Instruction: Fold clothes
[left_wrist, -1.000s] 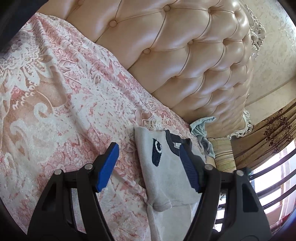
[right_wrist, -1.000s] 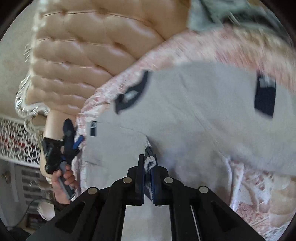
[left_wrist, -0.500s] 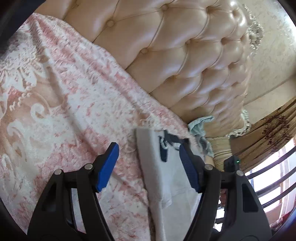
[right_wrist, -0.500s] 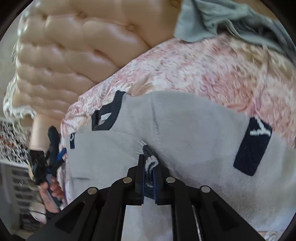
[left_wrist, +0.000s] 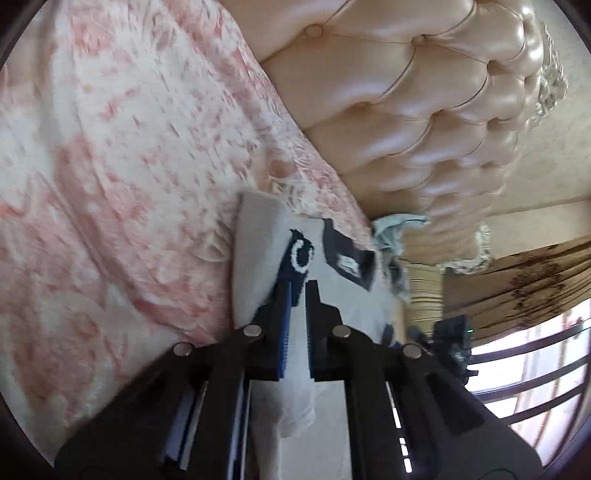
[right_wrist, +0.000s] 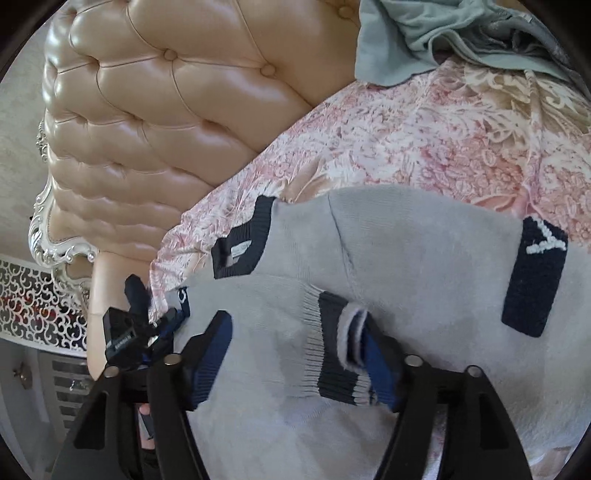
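Your left gripper (left_wrist: 297, 295) is clamped on the grey sweater (right_wrist: 424, 258), which lies flat on the pink bedspread (right_wrist: 406, 140). Your right gripper (right_wrist: 295, 354) stands apart, the sleeve cuff (right_wrist: 340, 347) between its fingers. The collar (right_wrist: 240, 243) points toward the headboard (right_wrist: 166, 110).

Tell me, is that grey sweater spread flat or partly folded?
Partly folded. The grey sweater has one sleeve laid across its body, its striped cuff resting on the chest; the rest lies flat on the pink bedspread.

Grey sweater (right_wrist: 406, 258) with navy collar, cuff and patches lettered white; pink-and-white floral bedspread (right_wrist: 406, 140); glossy peach tufted headboard (right_wrist: 166, 110); grey-green garment (right_wrist: 424, 33) far right; blue gripper pads (right_wrist: 212, 354).
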